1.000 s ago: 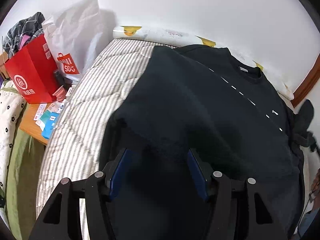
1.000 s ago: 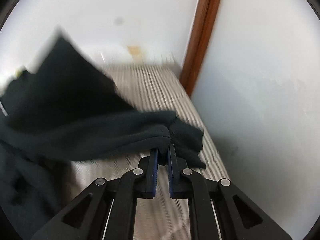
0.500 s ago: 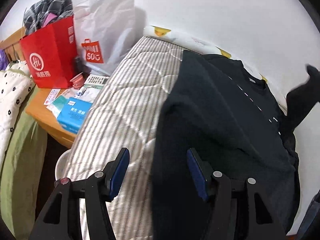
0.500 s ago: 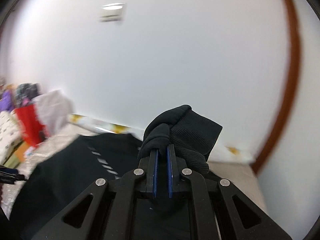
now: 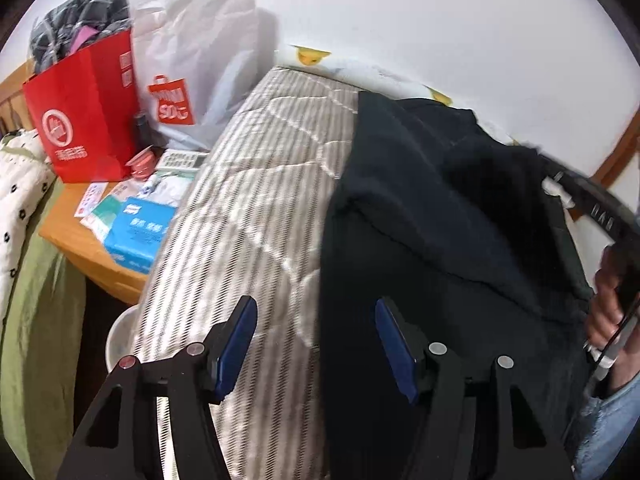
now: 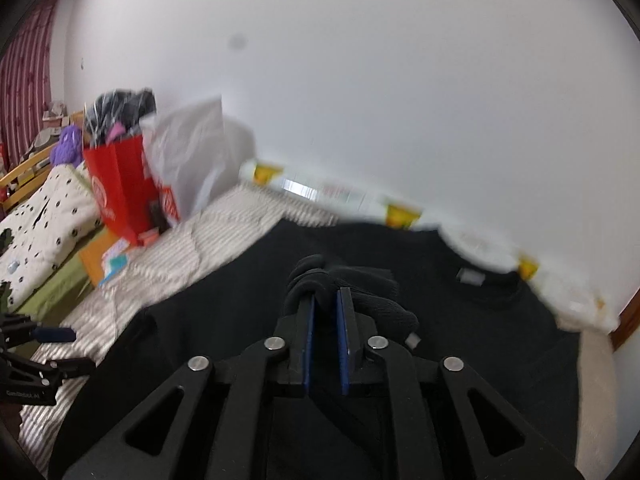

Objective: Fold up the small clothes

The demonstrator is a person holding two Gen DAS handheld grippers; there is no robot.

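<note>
A black sweatshirt [image 5: 432, 216] lies spread on the striped mattress [image 5: 248, 200], one side folded over its body. My left gripper [image 5: 316, 320] is open and empty, above the garment's left edge. My right gripper [image 6: 325, 300] is shut on the bunched ribbed sleeve cuff [image 6: 368, 296] and holds it above the middle of the sweatshirt [image 6: 460, 320]. The left gripper [image 6: 52, 344] also shows at the left edge of the right wrist view. The right gripper's handle and the hand on it show at the right of the left wrist view [image 5: 616, 280].
A wooden bedside table [image 5: 84, 236] on the left holds a red paper bag [image 5: 84, 116], a white shopping bag [image 5: 200, 76], a blue tissue box [image 5: 140, 232] and small items. A spotted quilt [image 6: 48, 216] lies further left. White wall behind.
My right gripper has swung the sleeve cuff up and over from the right side of the bed to above the sweatshirt's middle. My left gripper has drifted left off the garment, still open.
</note>
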